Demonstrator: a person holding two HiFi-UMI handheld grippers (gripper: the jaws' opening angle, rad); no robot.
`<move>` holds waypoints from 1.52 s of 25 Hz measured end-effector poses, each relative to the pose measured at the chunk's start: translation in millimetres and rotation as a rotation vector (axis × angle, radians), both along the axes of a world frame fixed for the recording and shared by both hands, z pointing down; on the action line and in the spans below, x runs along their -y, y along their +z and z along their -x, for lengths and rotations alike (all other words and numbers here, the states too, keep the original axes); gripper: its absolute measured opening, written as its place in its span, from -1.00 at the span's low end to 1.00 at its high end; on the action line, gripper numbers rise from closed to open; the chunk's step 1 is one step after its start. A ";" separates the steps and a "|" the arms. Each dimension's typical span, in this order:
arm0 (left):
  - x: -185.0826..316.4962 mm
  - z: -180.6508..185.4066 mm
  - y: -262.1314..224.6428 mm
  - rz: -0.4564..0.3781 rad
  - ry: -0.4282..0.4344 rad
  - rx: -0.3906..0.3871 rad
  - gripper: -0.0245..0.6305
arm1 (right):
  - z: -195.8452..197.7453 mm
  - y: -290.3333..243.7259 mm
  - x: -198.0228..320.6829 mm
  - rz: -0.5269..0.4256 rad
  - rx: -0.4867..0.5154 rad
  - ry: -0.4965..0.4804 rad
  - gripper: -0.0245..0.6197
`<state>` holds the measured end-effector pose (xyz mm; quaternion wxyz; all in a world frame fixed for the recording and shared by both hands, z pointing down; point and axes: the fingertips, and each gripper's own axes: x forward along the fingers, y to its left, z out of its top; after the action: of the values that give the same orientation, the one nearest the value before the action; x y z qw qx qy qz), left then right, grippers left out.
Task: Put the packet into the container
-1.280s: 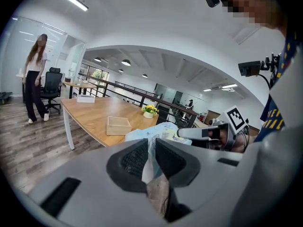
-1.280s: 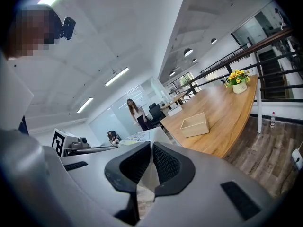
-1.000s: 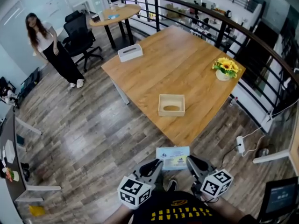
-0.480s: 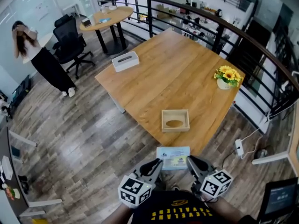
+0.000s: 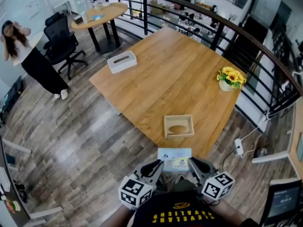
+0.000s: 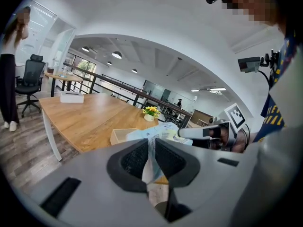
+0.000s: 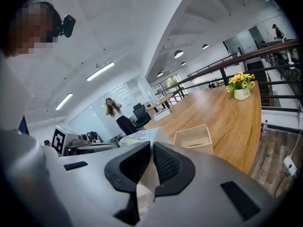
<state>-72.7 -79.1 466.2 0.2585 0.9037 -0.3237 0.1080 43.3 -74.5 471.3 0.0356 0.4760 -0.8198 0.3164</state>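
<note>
A pale blue and yellow packet [image 5: 174,158] hangs flat between my two grippers, just short of the wooden table's near corner. My left gripper [image 5: 158,165] is shut on the packet's left edge [image 6: 150,145]. My right gripper [image 5: 191,163] is shut on its right edge [image 7: 150,169]. The container, a small open wooden box [image 5: 179,126], stands on the table [image 5: 156,74] close to that corner, a little beyond the packet. The left gripper view shows the box [image 6: 122,135] behind the packet, and in the right gripper view the box [image 7: 194,138] lies ahead to the right.
A white tissue box [image 5: 121,61] lies at the table's far left, a pot of yellow flowers [image 5: 228,78] at its right edge. A black railing [image 5: 246,32] curves behind the table. A person [image 5: 26,56] stands far left by an office chair [image 5: 61,44] and a round table [image 5: 97,15].
The table and box have come closer as I walk forward with the packet held between both grippers. The person at the left has raised both hands to the head.
</note>
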 end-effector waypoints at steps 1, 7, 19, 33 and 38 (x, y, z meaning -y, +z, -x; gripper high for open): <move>2.8 -1.4 1.0 0.002 0.003 -0.002 -0.78 | -1.3 -0.1 2.7 0.002 -0.001 0.006 -0.84; 26.8 -13.1 0.0 0.000 0.009 0.006 -0.78 | -13.4 1.1 26.5 0.002 0.005 0.018 -0.84; 88.4 -53.1 6.6 -0.003 -0.051 0.050 -0.78 | -53.1 13.7 95.3 0.017 0.004 -0.062 -0.84; 143.2 -82.8 44.1 -0.013 -0.100 0.153 -0.78 | -77.9 57.8 158.9 0.064 -0.009 -0.163 -0.84; 146.1 -83.3 57.3 -0.009 -0.096 0.170 -0.78 | -76.3 71.0 168.1 0.067 -0.046 -0.196 -0.84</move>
<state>10.6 -225.2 523.4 0.2309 0.8759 -0.3880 0.1702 119.6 -242.6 542.3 0.1011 0.3993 -0.8504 0.3274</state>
